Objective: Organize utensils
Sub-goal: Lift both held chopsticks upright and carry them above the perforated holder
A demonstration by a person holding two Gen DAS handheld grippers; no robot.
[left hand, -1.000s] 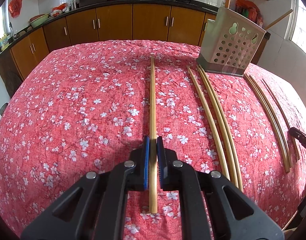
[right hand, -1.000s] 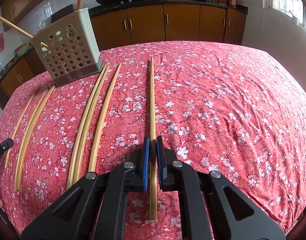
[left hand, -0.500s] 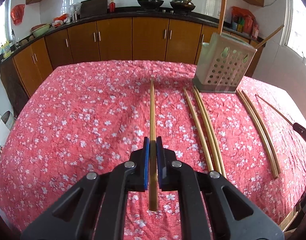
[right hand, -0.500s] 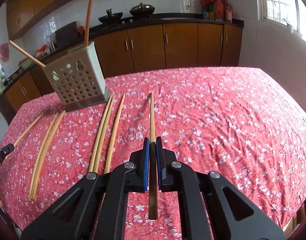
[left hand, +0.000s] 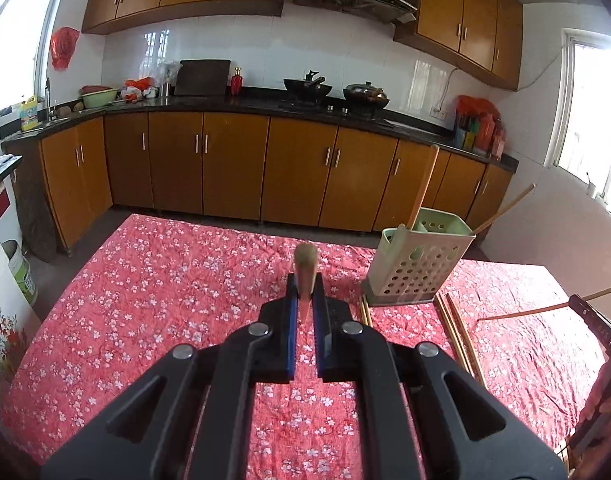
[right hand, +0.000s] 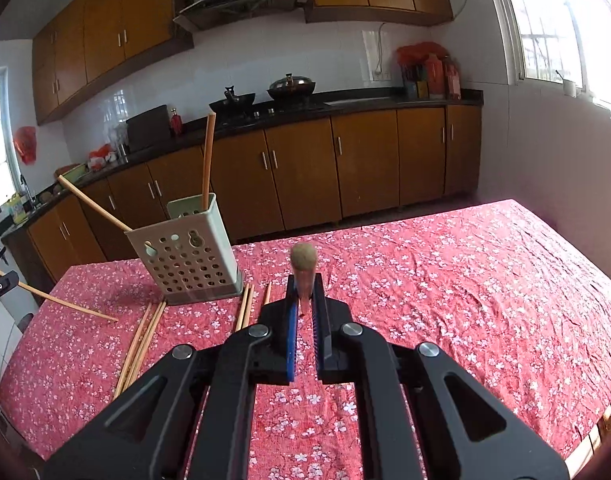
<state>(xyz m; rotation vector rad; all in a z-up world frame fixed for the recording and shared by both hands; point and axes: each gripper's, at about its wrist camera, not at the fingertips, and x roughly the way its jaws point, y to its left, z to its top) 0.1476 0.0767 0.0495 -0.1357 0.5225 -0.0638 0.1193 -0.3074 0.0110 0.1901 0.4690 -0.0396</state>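
- Bamboo is being pinched in both grippers: one chopstick (left hand: 305, 276) is being held tight between the fingers of the left gripper (left hand: 304, 300), and another chopstick (right hand: 304, 276) is being held the same way in the right gripper (right hand: 304, 300).
- Both sticks are being held up off the red flowered bench (right hand: 445, 300), pointing away from the cameras.
- More loose chopsticks (right hand: 139, 344) are lying on the bench beside the holder (right hand: 185, 256), where two sticks are already standing.
- A stick could be knocked against the holder's rim, and the light holder could be tipped over.
- A thin stick could be slipping in the fingers if it is swung fast.
- In the left view, the right hand's stick is being shown from the side; in the right view, the left hand's stick is being shown that way.
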